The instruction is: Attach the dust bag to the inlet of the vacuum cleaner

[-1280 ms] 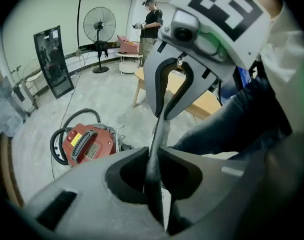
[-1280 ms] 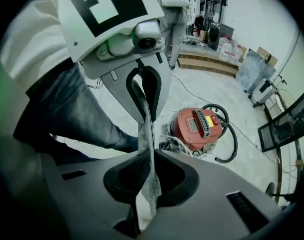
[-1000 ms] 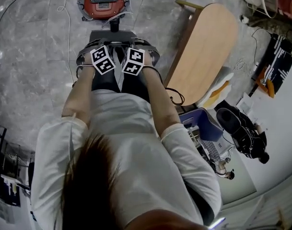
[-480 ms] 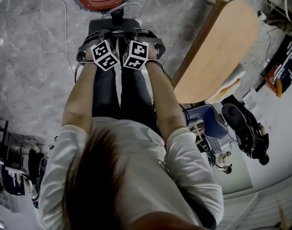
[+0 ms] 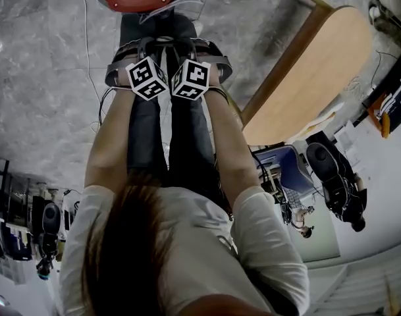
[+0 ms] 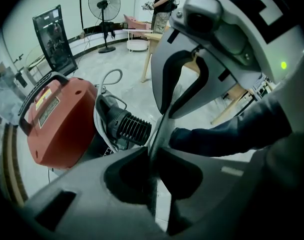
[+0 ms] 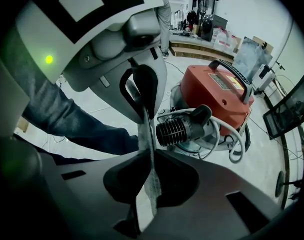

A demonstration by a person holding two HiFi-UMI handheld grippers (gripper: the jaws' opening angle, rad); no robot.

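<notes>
The right tool [image 7: 148,156] had its jaws pressed together on a thin grey edge of the dust bag [image 7: 152,184], which ran up into the left tool [image 7: 142,109] just above (it pinched the same edge). Beyond them the red vacuum cleaner [image 7: 219,91] stood on the floor [image 7: 184,71], its ribbed black inlet [image 7: 174,130] facing the bag. A jeans-clad leg [image 7: 77,124] lay at the left.

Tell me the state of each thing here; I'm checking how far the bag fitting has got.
Left gripper: shut on the dust bag.
Right gripper: shut on the dust bag.
Dust bag: pinched by both grippers, not yet on the inlet.
Inlet: bare, nothing fitted.
Vacuum cleaner: standing on the floor.
</notes>
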